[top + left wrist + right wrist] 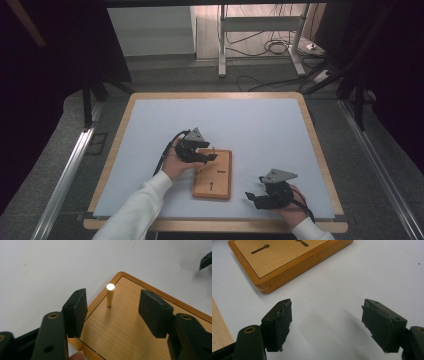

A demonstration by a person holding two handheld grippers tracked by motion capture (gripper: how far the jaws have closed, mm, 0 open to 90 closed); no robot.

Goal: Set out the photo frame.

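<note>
Where wooden board (214, 175) lies at lower centre of high view, small brass peg (109, 295) stands upright near its upper-left corner. Left claw (112, 310) straddles peg, jaws apart, pads clear of it on both sides. Two keyhole slots (260, 249) cut into board face; third one possibly there, too small to tell. Right claw (327, 325) rests at lower right of high view, jaws open over bare white tabletop (260, 125), just beside board.
</note>
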